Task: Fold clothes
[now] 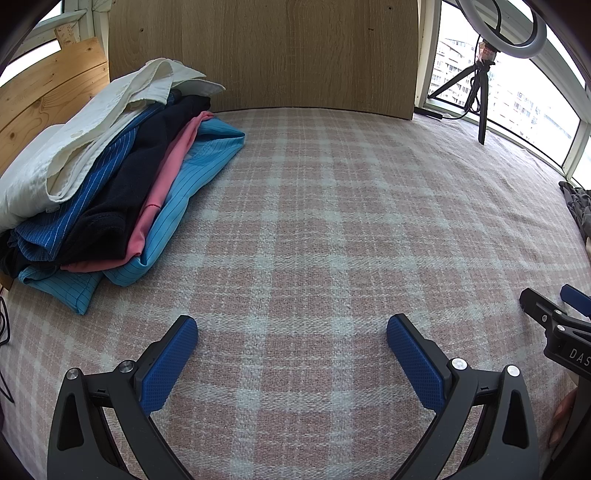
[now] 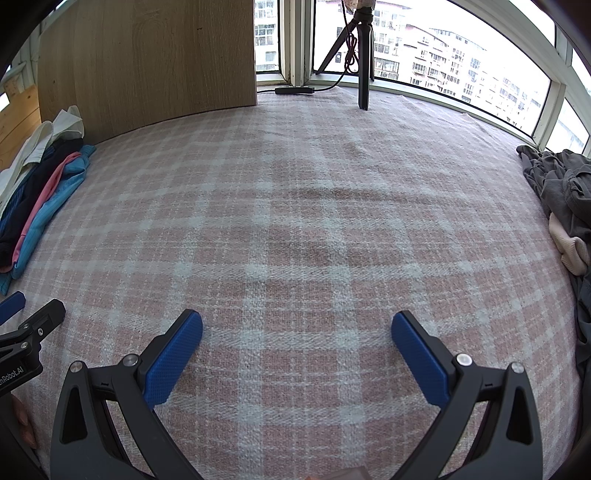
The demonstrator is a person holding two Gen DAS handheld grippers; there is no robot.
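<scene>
With both grippers, left (image 1: 291, 332) and right (image 2: 296, 326), held empty with fingers spread wide over the bare plaid cover (image 2: 295, 221), a folded stack (image 1: 110, 177) is seen at ten o'clock, a grey unfolded heap (image 2: 561, 184) at three o'clock.

Two grippers, the left gripper (image 1: 291, 328) and the right gripper (image 2: 297, 325), each with two blue-padded fingers, over one plaid blanket (image 2: 295, 221). One stack of folded clothes (image 1: 110, 177) shows five garments: white, striped navy, black, pink, light blue. One grey crumpled heap (image 2: 561, 184), one tripod (image 2: 362, 55), one ring light (image 1: 517, 29)
</scene>
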